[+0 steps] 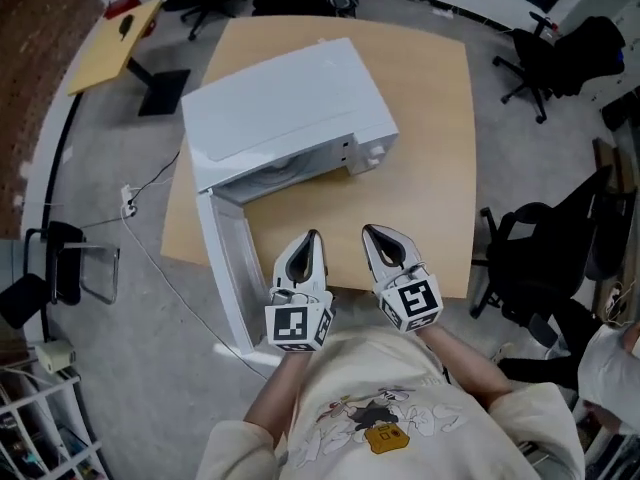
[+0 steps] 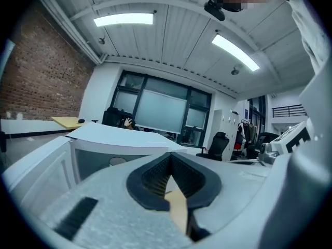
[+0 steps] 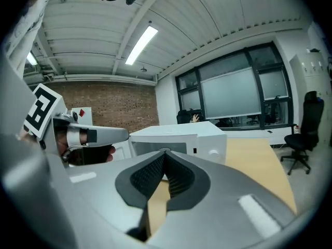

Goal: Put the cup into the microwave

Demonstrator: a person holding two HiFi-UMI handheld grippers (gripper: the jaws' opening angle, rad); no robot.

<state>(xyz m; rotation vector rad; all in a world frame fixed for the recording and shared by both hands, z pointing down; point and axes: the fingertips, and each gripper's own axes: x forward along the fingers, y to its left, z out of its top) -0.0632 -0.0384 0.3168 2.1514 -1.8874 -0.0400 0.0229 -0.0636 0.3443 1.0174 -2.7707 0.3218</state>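
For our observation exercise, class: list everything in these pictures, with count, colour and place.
microwave: one, white, on the table's left half, door open toward the person
table: one, light wood, centre
office chairs: at least three, black, around the table
side table: one, yellow top, far left
cable: one, white, floor left of table
cup: none in view
left gripper: one, grey, shut, empty, over the near table edge
right gripper: one, grey, shut, empty, beside it
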